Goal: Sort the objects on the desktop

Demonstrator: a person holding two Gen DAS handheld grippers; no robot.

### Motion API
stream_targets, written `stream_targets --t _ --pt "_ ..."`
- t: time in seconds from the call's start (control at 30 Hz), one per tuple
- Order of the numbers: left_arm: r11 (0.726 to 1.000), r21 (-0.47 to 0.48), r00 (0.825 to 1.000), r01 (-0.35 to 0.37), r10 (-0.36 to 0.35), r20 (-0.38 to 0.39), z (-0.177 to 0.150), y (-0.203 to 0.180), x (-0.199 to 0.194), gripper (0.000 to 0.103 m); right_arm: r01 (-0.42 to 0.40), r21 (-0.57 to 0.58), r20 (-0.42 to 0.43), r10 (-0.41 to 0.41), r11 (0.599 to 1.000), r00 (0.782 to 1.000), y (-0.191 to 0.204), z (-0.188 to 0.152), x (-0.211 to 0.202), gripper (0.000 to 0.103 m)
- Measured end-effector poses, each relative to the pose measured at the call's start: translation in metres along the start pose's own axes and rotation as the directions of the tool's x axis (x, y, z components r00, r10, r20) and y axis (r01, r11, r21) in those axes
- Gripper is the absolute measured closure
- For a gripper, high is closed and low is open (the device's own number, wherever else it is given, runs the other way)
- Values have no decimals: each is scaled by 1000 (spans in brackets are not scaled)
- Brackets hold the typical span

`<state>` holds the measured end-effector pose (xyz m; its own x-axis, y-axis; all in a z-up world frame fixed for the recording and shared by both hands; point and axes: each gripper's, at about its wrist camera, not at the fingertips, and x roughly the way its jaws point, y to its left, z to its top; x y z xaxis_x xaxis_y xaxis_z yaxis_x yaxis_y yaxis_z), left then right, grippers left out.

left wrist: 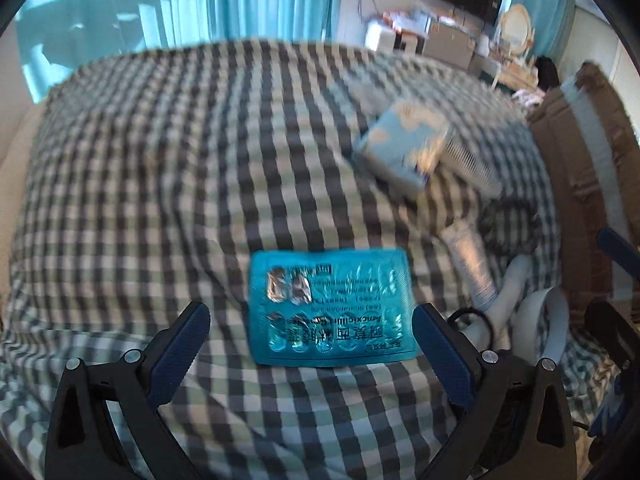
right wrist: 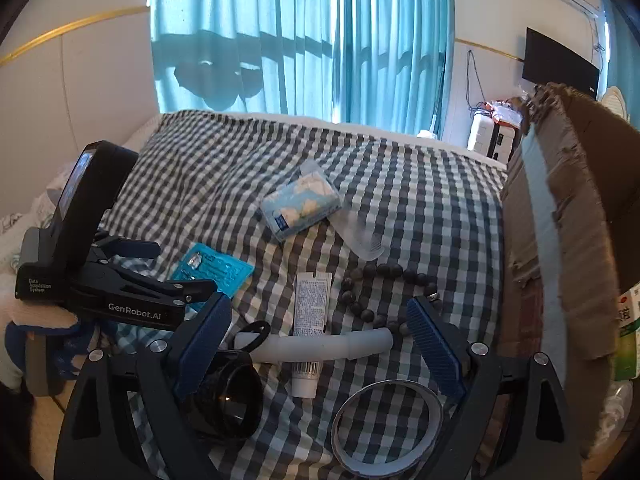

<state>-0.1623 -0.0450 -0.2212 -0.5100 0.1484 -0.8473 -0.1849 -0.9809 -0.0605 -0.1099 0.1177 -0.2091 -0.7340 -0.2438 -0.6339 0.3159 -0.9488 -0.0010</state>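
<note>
A teal pill blister pack lies flat on the checked cloth, just ahead of and between the fingers of my open left gripper; it also shows in the right wrist view. My right gripper is open above a white tube and a white plastic pipe. A blue tissue pack, a clear comb, a dark bead bracelet, a tape roll and a black lens lie around it.
A brown cardboard box stands at the right edge with a green package beside it. The checked cloth covers the whole surface. Curtains and a wall screen are behind.
</note>
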Motion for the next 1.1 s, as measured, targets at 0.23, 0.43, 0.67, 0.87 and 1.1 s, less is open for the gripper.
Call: stream_targets --t 0.23,0.43,0.67,0.87,1.1 --pt "999 26 999 40 -39 -30 7 -13 15 0 3 73 -38 0 997 999 -20 -1 38 14" --pt "1000 -29 992 9 -12 -126 8 -8 46 0 7 71 -60 -2 997 998 -34 -2 51 14" --pt "998 -59 990 28 -36 -140 10 -3 53 0 29 41 -136 -24 999 990 -34 -4 82 14" --pt "999 -39 996 34 -37 -82 6 -3 35 5 64 13 -151 -62 998 987 -31 -7 97 12" --pt "999 -46 1000 26 -26 8 5 6 -4 5 150 63 -123 -142 987 982 -43 -2 95 12"
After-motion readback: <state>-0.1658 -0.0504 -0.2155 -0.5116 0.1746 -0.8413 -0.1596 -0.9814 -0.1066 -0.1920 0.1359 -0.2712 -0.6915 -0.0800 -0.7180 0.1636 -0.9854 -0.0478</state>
